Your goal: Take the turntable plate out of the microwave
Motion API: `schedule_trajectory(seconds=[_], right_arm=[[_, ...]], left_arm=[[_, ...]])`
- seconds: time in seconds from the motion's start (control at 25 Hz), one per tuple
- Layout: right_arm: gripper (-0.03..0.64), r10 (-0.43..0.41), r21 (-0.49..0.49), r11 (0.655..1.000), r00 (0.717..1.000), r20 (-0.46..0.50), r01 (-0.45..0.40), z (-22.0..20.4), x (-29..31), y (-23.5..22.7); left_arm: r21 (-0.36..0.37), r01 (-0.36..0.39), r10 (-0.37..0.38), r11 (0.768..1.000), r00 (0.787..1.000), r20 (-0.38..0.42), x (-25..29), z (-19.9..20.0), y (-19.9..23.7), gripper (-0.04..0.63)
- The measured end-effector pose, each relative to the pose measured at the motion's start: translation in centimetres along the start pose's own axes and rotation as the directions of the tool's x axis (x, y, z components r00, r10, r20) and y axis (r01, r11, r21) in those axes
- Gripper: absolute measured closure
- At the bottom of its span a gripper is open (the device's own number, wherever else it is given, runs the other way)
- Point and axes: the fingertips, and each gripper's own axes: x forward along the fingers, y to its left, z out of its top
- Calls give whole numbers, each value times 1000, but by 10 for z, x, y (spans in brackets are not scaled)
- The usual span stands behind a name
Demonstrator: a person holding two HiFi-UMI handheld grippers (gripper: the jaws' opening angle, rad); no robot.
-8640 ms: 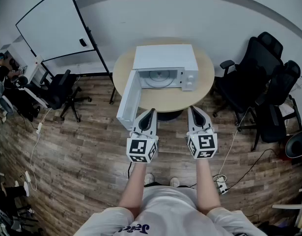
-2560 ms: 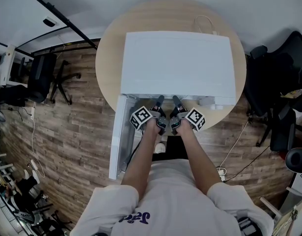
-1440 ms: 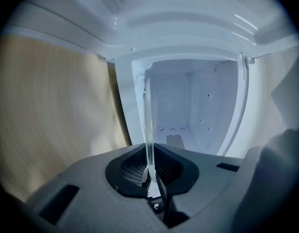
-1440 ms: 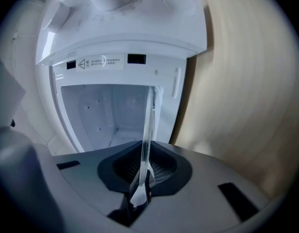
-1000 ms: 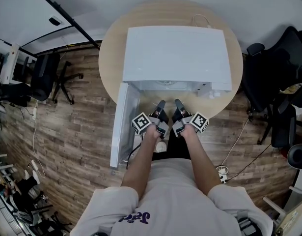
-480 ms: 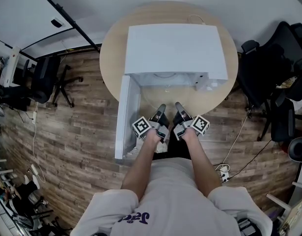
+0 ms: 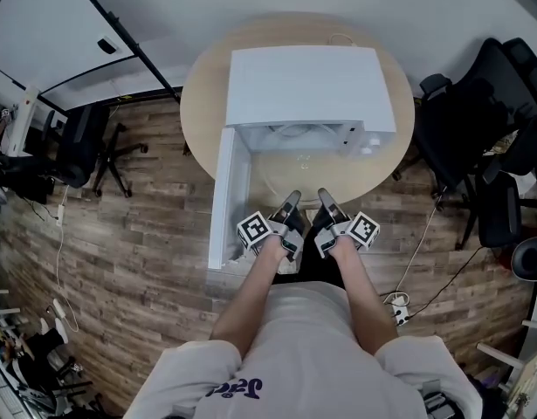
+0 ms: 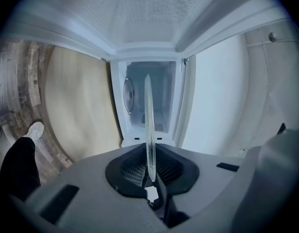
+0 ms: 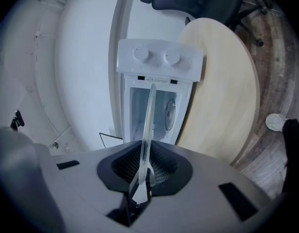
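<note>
So the glass turntable plate [image 7: 305, 171] is hanging just outside the open microwave [image 7: 307, 85], over the worktop [image 7: 203, 103]. The left gripper [image 7: 291, 202] and right gripper [image 7: 324, 197] are both pinching its near rim edge-on, with fingers [image 8: 131, 173] nearly closed on the glass.

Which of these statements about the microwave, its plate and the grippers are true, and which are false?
1. The microwave has two knobs. True.
2. The left gripper and the right gripper are both shut on the turntable plate. True.
3. The microwave door is closed. False: the door stands open.
4. The microwave stands on the floor. False: it stands on a round table.
</note>
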Motion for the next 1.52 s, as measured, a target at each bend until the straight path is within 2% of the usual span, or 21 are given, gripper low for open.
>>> schedule_trajectory(seconds=[0.2,0.32,0.48,0.68,0.88,1.04,1.52], right_arm=[[566,31,2,1000,999,28,-31,-3,-19,24],[565,42,-8,999,999,13,-42,-10,-28,40],[560,47,-21,999,999,-15,-47,-19,-41,56],[556,70,-63,995,997,-43,-72,-21,-44,72],[554,81,-72,994,996,-31,-83,-16,-36,84],[551,90,-84,992,995,-46,-94,-16,-34,90],[551,87,-101,991,995,-49,-92,-14,-34,88]], left_arm=[[18,23,-22,1000,999,-30,-10,-14,-27,555],[27,10,-9,1000,999,-38,-23,-19,-37,555],[-2,11,-11,1000,999,-40,-37,-30,-51,555],[32,19,-17,999,999,-49,-43,-30,-71,555],[43,37,-35,998,998,-50,-38,-23,-79,554],[17,57,-57,998,998,-41,-37,-23,-86,552],[-5,56,-56,998,998,-37,-36,-24,-82,554]])
